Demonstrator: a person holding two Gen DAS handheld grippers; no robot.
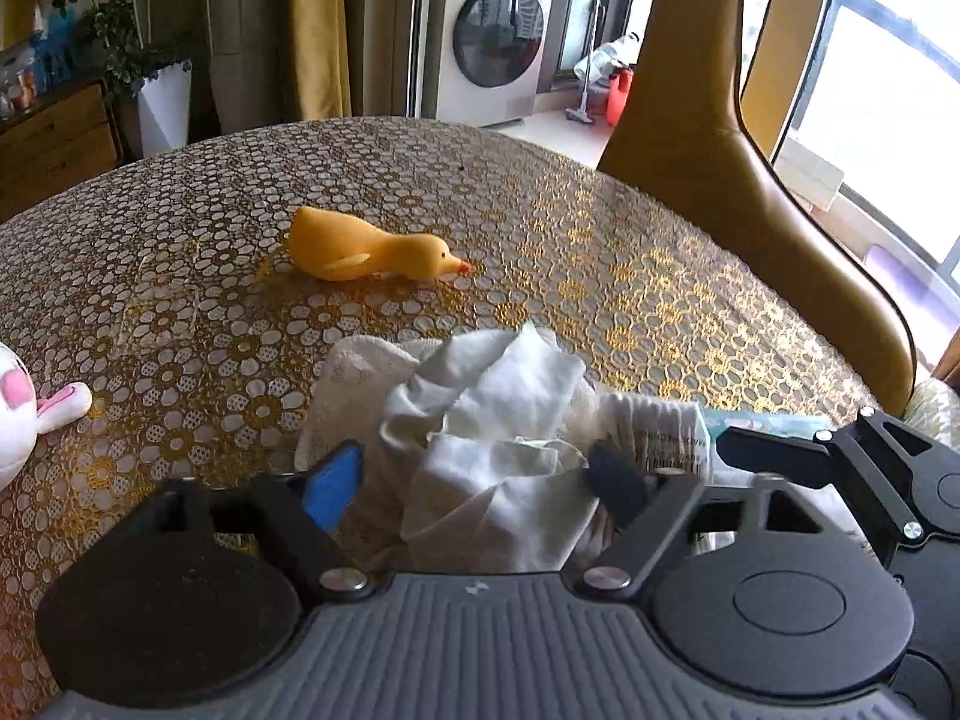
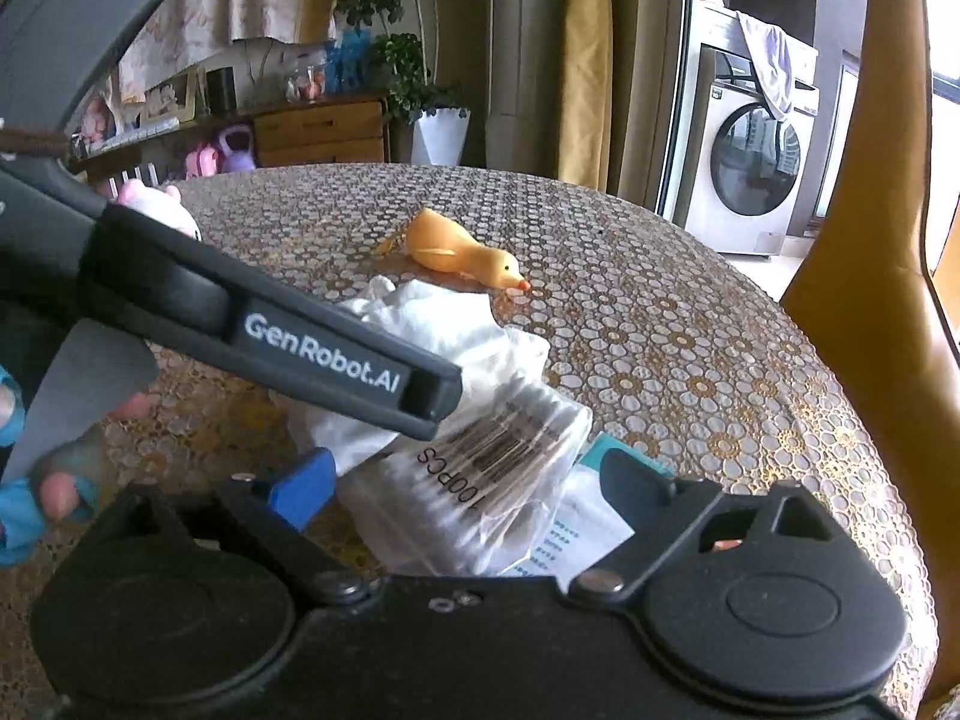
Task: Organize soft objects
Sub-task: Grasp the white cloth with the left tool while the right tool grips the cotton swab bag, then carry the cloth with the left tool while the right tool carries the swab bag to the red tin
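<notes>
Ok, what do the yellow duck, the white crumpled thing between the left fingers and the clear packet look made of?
Yellow duck: looks like soft rubber or silicone, smooth and matte with rounded moulded edges.
White crumpled cloth: thin woven fabric or a wipe, matte, holding sharp creases; which one is unclear.
Clear packet: glossy transparent plastic film, with glare and a printed barcode, apparently holding cotton swabs.

You are looking across a round tabletop (image 1: 600,252) under a gold-and-white floral lace cover. Behind it hang mustard-yellow curtains (image 1: 318,30) beside grey drapes (image 1: 246,36). A white front-loading washing machine (image 1: 486,42) stands past a glass door, with a pale cloth draped over its top. At the left, a wooden drawer cabinet (image 2: 318,132) sits near a leafy green plant in a white tapered pot (image 2: 441,132). A tan leather chair back (image 1: 708,138) rises at the right, and bright daylight comes through tall windows (image 1: 888,90).
</notes>
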